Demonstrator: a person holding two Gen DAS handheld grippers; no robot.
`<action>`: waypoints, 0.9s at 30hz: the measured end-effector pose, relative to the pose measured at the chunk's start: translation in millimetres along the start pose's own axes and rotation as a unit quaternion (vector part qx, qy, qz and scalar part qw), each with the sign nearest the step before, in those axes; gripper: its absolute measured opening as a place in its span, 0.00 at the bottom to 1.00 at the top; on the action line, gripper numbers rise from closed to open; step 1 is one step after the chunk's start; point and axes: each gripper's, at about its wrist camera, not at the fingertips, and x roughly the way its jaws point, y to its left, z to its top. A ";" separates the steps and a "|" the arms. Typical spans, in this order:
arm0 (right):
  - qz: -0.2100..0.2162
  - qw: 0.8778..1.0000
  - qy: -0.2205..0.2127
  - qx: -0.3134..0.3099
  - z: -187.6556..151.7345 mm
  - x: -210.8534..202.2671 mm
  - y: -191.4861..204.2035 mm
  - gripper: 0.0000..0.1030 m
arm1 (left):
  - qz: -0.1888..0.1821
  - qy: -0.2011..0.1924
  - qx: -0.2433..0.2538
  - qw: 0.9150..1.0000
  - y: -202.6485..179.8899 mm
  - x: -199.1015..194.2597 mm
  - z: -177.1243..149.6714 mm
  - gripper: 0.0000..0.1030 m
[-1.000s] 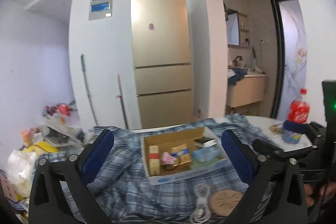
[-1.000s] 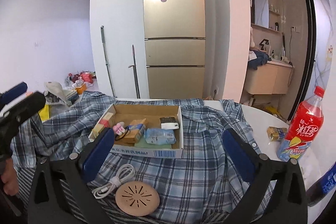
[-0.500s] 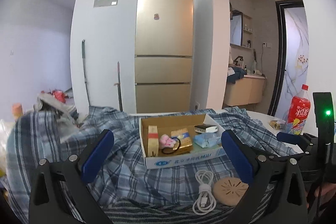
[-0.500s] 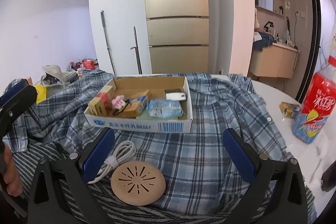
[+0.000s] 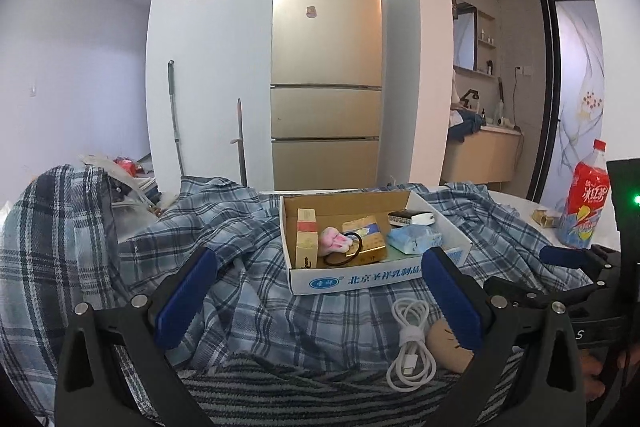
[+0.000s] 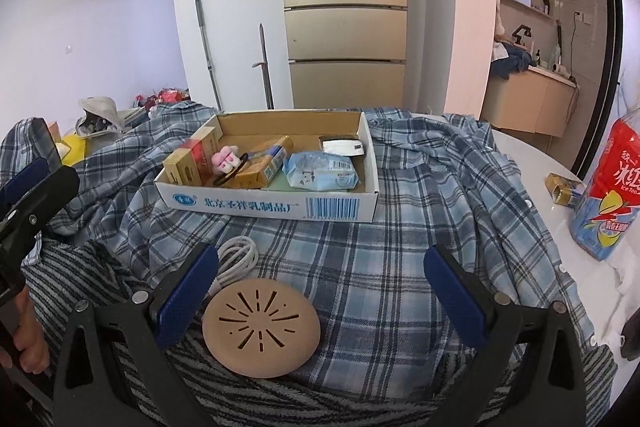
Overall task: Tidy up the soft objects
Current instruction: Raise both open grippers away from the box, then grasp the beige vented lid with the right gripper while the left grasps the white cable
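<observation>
Plainly, the left gripper (image 5: 316,301) stood with its jaws spread wide and nothing between them, hovering low over the plaid shirt (image 5: 248,291); the right gripper (image 6: 320,293) was likewise spread and empty, level and pointing forward above the same cloth. Just ahead of the right gripper lay a round tan pad (image 6: 261,327) and a coiled white cable (image 6: 238,257), both resting on the shirt. Farther ahead sat the cardboard box (image 6: 272,205) of small goods, also on the shirt. Any tug on the fabric would likely drag or tip the box (it rode on the cloth, not on the worktop (image 6: 532,163)) and scatter the cable and pad. To the right of the right gripper, a soda bottle (image 6: 612,191) stood near the shirt's edge and might topple.
</observation>
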 end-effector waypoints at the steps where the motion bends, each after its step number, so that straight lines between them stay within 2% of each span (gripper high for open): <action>1: -0.001 1.000 0.002 -0.001 0.0 0.9 0.5 1.00 | 0.002 0.002 0.002 1.000 -0.9 0.2 -0.3 1.00; 5: 0.010 1.000 0.018 -0.003 -1.6 5.0 2.8 1.00 | 0.008 0.008 0.005 1.000 -1.4 0.3 -1.2 1.00; 8: 0.037 0.998 0.046 0.000 -4.0 11.6 3.3 1.00 | 0.002 0.047 0.013 0.999 -3.6 8.6 -3.5 1.00; 10: 0.037 0.998 0.054 0.002 -6.2 14.4 4.3 1.00 | 0.004 0.078 0.018 0.997 -5.4 16.0 -6.5 1.00; 14: 0.056 0.996 0.076 -0.004 -9.0 20.2 8.0 0.99 | 0.003 0.106 0.011 0.994 -2.3 25.3 -10.5 1.00; 16: 0.058 0.994 0.094 -0.015 -11.9 26.1 12.9 0.94 | 0.004 0.121 0.005 0.993 -0.2 30.9 -13.0 1.00; 18: 0.064 0.991 0.111 -0.027 -15.1 31.5 18.1 0.90 | 0.005 0.130 0.000 0.992 2.2 34.1 -14.5 1.00; 27: 0.079 0.984 0.151 -0.046 -22.0 45.9 27.9 0.90 | -0.001 0.140 0.013 0.990 -3.7 36.8 -15.9 1.00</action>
